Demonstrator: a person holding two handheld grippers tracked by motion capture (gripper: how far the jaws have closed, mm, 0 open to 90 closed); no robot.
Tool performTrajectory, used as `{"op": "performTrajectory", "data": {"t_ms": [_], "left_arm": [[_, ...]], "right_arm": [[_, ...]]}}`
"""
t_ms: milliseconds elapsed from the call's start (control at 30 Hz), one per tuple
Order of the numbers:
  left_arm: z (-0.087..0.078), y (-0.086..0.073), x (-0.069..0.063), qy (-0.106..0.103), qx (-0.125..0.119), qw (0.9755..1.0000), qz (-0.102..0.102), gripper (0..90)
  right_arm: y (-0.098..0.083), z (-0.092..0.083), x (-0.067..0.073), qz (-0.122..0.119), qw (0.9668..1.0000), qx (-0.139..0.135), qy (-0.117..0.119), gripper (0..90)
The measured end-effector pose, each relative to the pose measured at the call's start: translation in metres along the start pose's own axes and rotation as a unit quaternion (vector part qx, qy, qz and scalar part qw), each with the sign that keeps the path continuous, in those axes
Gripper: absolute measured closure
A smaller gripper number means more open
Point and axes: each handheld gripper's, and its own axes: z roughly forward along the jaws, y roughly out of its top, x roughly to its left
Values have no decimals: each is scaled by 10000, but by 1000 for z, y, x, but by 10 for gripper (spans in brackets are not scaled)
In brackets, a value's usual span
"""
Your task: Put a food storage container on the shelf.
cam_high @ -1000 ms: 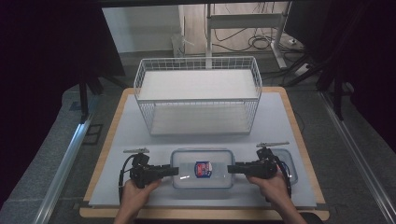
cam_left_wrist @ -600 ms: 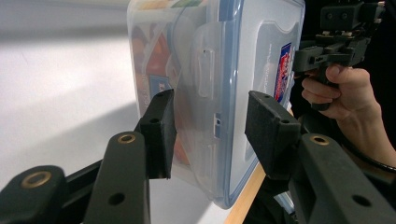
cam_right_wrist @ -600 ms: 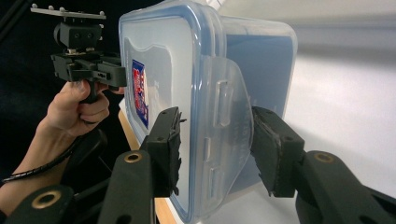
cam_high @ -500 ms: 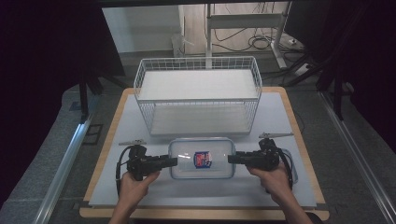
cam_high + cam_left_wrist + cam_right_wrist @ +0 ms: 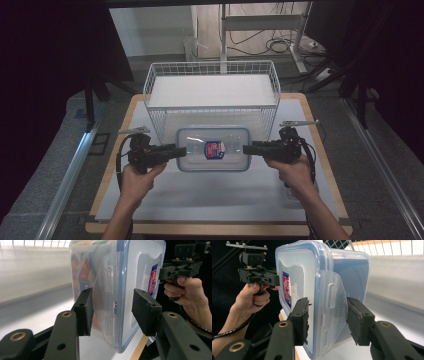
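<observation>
A clear rectangular plastic container with a blue-rimmed lid and red-blue label (image 5: 214,149) hangs above the desk's (image 5: 210,192) middle, clamped at its ends between the left gripper (image 5: 181,151) and right gripper (image 5: 248,148), before the white wire basket (image 5: 212,82).

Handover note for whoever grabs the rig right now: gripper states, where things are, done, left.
Left gripper: shut on the clear lidded container, fingers across its left end latch.
Right gripper: shut on the same container, at its right end.
Container: level, held between both grippers in front of the white wire basket, which sits on the white tabletop.
Done: two-handed grasp.
Left: probably carry it over the basket rim, set it inside, then release.
</observation>
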Motion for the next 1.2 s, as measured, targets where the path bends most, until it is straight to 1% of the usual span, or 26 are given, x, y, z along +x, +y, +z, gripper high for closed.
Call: {"op": "performTrajectory", "data": {"t_ms": [133,467,633,900,1000,1200], "left_arm": [[-2,12,1,-37,-74,10000,-4,532],[-11,47,1,12,-184,9998,60,531],[-15,66,3,28,-283,9996,47,531],[-17,94,5,10,-359,9994,27,531],[-15,104,7,17,-373,9993,18,531],[-8,125,18,23,-415,9991,-60,528]], "right_arm": [[13,-2,0,19,9999,-96,77,548],[45,0,3,-48,9998,-194,96,548],[61,2,3,-52,9996,-250,96,548],[92,1,3,-76,9993,-353,103,549],[104,1,-1,-32,9990,-417,130,549],[121,4,-11,61,9990,-437,82,549]]}}
